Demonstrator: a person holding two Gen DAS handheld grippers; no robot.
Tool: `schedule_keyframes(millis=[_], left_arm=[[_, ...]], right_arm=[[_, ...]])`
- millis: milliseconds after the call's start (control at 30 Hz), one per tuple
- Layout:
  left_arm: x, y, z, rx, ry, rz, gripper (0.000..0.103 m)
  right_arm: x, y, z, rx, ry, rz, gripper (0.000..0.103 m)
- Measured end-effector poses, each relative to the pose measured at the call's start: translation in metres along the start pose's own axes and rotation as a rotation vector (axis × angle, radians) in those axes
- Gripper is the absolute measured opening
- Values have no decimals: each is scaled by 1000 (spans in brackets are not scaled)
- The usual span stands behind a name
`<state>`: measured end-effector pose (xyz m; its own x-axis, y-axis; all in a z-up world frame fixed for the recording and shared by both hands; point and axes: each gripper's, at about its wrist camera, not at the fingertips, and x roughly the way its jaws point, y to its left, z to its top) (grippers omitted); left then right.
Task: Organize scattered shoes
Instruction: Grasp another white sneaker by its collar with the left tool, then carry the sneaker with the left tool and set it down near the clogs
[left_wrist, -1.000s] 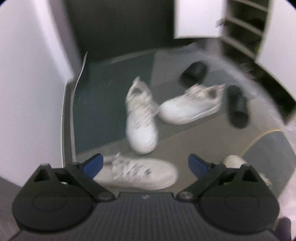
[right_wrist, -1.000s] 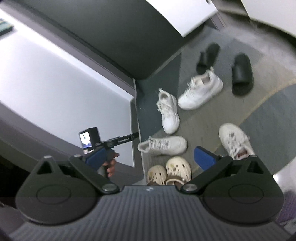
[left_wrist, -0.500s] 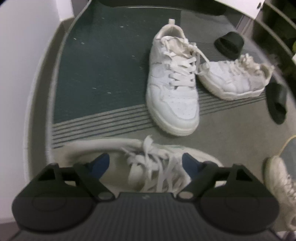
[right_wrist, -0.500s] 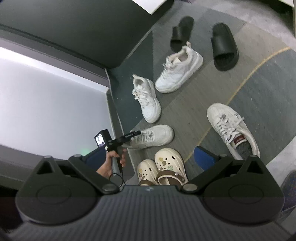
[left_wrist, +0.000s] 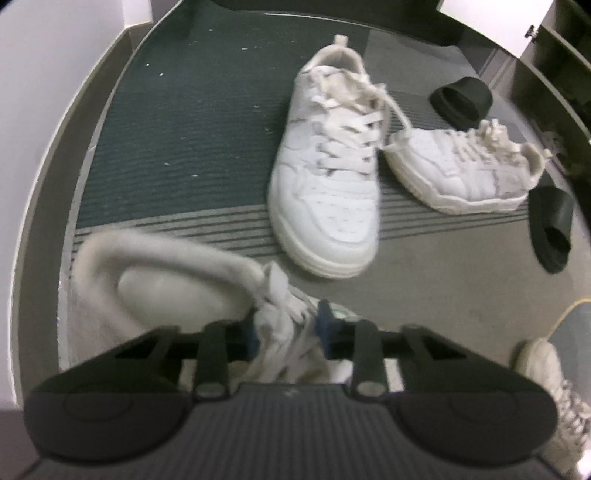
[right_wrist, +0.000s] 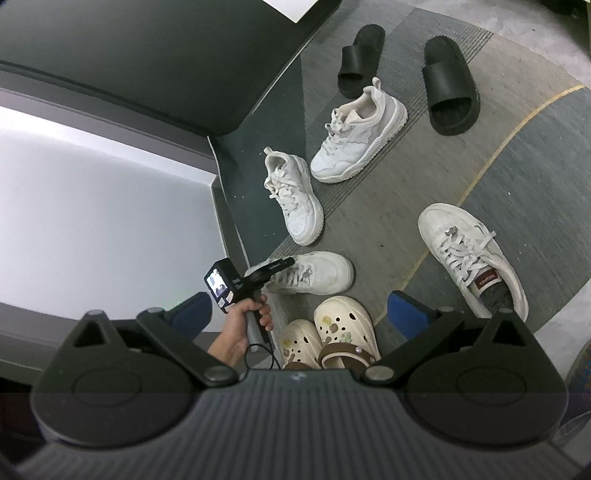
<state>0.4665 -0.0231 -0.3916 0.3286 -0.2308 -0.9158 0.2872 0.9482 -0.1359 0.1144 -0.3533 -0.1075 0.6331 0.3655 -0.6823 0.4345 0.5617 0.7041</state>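
left gripper (left_wrist: 286, 326) lowered since earlier frame, jaws just closed on tongue of near white sneaker (left_wrist: 162, 280); right gripper (right_wrist: 299, 314) wide open, empty. thin hold; slip risked on lift.

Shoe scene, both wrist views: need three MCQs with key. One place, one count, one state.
1. Where are the cream clogs?
A. beside the black slides
B. just below the gripped sneaker, at the right wrist view's bottom
C. on a shelf

2. How many black slides lie on the floor?
A. one
B. two
C. four

3. The left gripper fingers are:
A. wide open over bare floor
B. closed on a white sneaker's tongue and laces
C. clamped on a slide

Key: 1 B, they sit under that sneaker; 2 B, a pair at top; 3 B, fingers have just been closing and pinch the laces.
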Motion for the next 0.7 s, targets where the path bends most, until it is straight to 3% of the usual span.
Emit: schedule_keyframes(millis=[400, 700], left_arm=[[-40, -51, 6, -145, 26, -35, 15], [-39, -83, -7, -421, 117, -45, 15]], right_arm=[[-26, -3, -5, -15, -78, 9, 103], [-41, 0, -7, -22, -98, 57, 103]])
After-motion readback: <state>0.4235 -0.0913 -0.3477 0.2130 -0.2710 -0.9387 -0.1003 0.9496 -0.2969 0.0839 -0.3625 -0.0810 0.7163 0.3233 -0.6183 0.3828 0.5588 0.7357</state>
